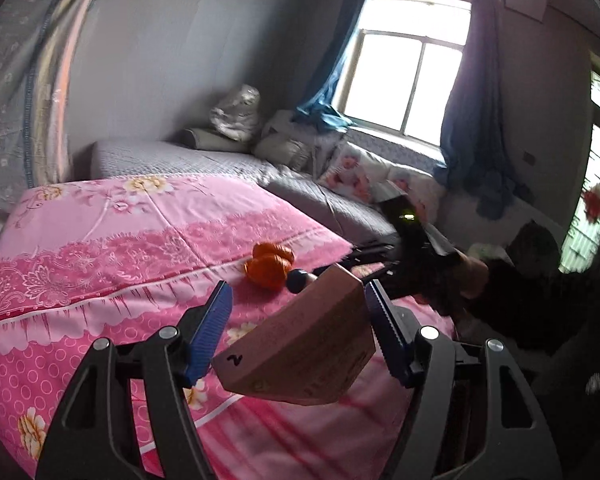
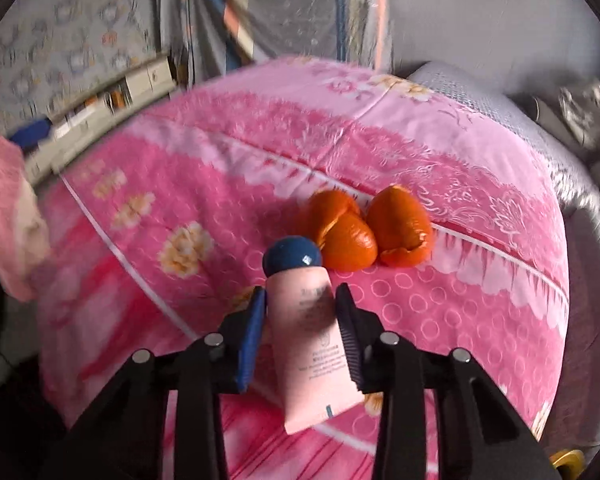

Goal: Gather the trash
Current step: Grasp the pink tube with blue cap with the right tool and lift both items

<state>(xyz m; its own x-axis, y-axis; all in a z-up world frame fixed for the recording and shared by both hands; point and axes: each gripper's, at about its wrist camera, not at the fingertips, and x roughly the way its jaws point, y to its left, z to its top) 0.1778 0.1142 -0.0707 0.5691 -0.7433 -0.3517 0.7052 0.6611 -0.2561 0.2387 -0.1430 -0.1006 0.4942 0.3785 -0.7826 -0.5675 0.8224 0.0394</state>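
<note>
My right gripper (image 2: 300, 304) is shut on a pink tube (image 2: 312, 344) with a dark blue cap (image 2: 292, 254), just above the pink floral bedspread (image 2: 180, 168). Orange peels (image 2: 364, 228) lie on the bedspread just beyond the cap. In the left wrist view my left gripper (image 1: 300, 304) holds a pink cardboard box (image 1: 308, 344) between its blue pads; the right pad touches the box, the left pad (image 1: 212, 328) stands slightly off it. The peels (image 1: 268, 266) and tube cap (image 1: 298, 280) lie beyond the box.
The bed sits in a room with a grey mattress (image 1: 188, 160), pillows (image 1: 360, 172) and a bright window (image 1: 412, 80) behind. The right gripper's body (image 1: 416, 248) shows at right. A cluttered shelf (image 2: 100, 108) and hanging cloth (image 2: 284, 8) stand beyond the bed.
</note>
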